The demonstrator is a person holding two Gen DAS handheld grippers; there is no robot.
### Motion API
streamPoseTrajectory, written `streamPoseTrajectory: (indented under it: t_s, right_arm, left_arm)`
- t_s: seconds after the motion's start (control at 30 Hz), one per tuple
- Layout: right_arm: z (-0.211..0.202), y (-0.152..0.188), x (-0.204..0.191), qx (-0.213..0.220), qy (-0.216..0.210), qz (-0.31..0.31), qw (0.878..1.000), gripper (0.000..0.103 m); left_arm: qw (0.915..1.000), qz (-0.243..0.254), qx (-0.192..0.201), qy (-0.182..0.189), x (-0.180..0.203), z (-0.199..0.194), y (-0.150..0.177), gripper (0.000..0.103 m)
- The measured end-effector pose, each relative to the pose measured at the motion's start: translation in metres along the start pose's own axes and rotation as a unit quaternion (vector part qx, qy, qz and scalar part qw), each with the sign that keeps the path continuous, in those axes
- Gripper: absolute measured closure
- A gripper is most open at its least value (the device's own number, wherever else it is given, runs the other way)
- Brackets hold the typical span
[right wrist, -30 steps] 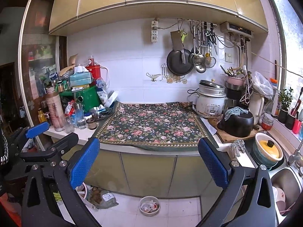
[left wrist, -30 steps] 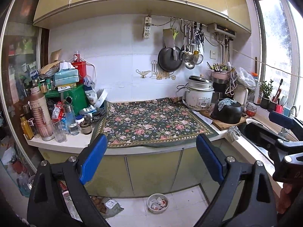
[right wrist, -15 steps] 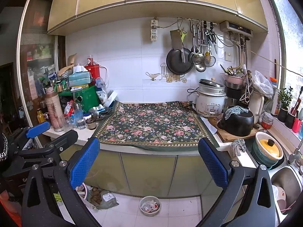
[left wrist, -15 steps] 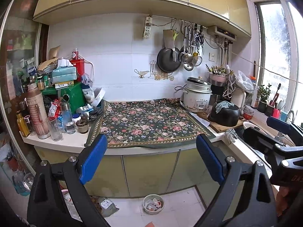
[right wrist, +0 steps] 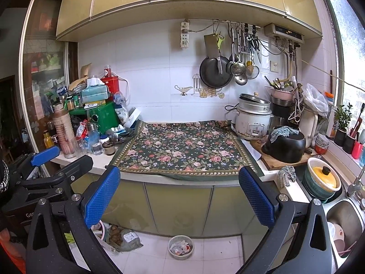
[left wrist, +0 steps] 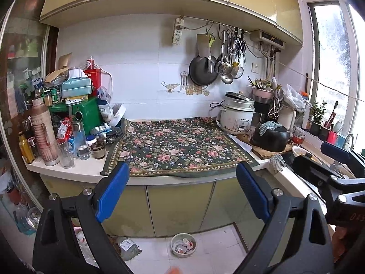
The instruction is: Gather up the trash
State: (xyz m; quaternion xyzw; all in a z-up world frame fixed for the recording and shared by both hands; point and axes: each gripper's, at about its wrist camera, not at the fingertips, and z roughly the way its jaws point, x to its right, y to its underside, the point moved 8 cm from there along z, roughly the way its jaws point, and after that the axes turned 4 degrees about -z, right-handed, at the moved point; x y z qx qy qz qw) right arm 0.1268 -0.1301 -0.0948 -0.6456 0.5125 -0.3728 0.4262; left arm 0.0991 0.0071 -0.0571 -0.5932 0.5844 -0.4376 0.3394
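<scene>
I held my left gripper [left wrist: 181, 191] and right gripper [right wrist: 179, 194] wide apart, both empty. A bowl [left wrist: 183, 244] of scraps sat on the floor below the counter [left wrist: 91, 170].

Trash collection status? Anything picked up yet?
Done: nothing visible. The left gripper and the right gripper are both open and empty, held back from the floral-cloth counter. In hand: nothing. Left: the small round bowl of crumpled wrappers on the floor and the grey bag lying by the cabinet base sit untouched.
</scene>
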Motion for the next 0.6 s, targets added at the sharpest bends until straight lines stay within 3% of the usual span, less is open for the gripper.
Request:
streamPoseTrajectory:
  t_s: [0.6]
  right_arm:
    - [0.010, 0.004, 0.000, -0.013, 0.003, 0.006, 1.000, 0.000]
  left_arm:
    - [0.9998, 0.001, -0.019, 0.001, -0.006, 0.015, 0.006, 0.008]
